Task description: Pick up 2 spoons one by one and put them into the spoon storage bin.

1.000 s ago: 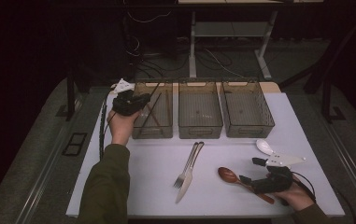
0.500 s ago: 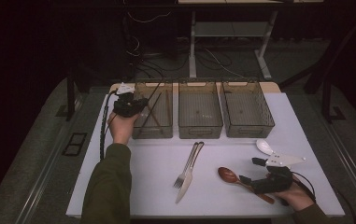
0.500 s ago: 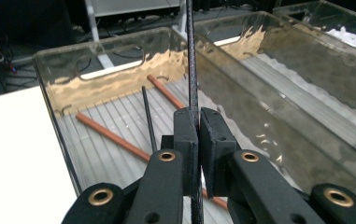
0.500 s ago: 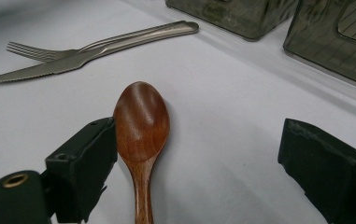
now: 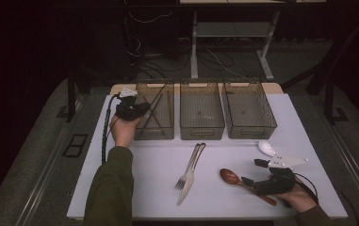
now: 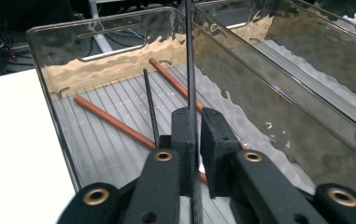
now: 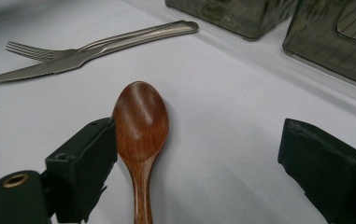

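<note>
— Two jaws nearly together on the left gripper [image 6: 198, 140], and a thin black chopstick [image 6: 189, 56] runs up between them. They've just been easing apart a little, yet the stick sits against the left pad, so I'd say it's barely held.

— Which way does it point?

— Straight away from the jaws along their own line, tilted down into the leftmost bin [image 5: 154, 132]. Another black stick [image 6: 151, 107] and two reddish ones [image 6: 112, 121] already lie on that bin's ribbed floor, roughly lengthwise.

— So the drop goes where?

— Right below, I'd judge; the tip is already inside the walls.

— And the other hand?

— The right gripper [image 7: 199, 163] rests on the bench with its jaws spread wide. A wooden spoon [image 7: 140, 126] lies between them, bowl pointing away, handle running back toward the hand. It touches the left pad and stands well apart from the right one.

— Nearest thing to it?

— That spoon; the fork [image 5: 187, 165] and knife [image 5: 186, 186] lie farther out.
</note>
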`<action>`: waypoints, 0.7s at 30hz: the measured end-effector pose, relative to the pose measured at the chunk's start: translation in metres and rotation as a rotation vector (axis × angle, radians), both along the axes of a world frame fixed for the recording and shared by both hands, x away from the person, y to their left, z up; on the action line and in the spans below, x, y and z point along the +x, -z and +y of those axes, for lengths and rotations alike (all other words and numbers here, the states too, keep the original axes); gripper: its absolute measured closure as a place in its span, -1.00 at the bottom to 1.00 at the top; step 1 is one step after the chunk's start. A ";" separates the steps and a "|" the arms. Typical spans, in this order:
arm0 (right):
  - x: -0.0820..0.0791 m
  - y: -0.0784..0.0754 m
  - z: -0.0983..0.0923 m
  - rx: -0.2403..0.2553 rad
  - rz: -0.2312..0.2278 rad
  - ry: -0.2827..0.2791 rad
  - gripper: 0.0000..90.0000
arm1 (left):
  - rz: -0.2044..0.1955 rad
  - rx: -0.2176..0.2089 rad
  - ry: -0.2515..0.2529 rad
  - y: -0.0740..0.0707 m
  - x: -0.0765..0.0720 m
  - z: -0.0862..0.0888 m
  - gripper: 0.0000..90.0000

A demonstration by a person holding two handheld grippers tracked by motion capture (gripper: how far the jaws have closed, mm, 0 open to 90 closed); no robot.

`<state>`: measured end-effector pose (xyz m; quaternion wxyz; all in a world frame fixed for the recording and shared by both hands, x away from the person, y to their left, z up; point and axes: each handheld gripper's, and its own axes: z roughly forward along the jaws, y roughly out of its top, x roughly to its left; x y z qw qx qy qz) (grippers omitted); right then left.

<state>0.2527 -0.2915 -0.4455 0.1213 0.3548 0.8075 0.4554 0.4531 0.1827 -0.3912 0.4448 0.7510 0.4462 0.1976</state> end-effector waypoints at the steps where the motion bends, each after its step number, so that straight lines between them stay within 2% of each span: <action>1: 0.000 0.000 0.000 0.000 -0.001 0.000 -0.75 | -0.003 0.003 -0.001 0.000 0.000 0.000 0.79; 7: 0.000 0.000 0.000 -0.001 0.000 -0.001 -0.75 | -0.009 -0.008 -0.006 -0.002 -0.001 0.000 0.67; 10: 0.000 0.000 0.000 -0.001 0.001 0.000 -0.75 | -0.010 -0.013 0.004 -0.004 -0.002 -0.001 0.59; 13: 0.000 0.000 0.000 -0.001 0.001 -0.001 -0.75 | -0.013 -0.001 0.019 -0.007 -0.004 -0.001 0.51; 21: 0.000 0.000 0.001 -0.002 0.003 -0.001 -0.75 | -0.026 -0.013 0.050 -0.017 -0.013 -0.004 0.34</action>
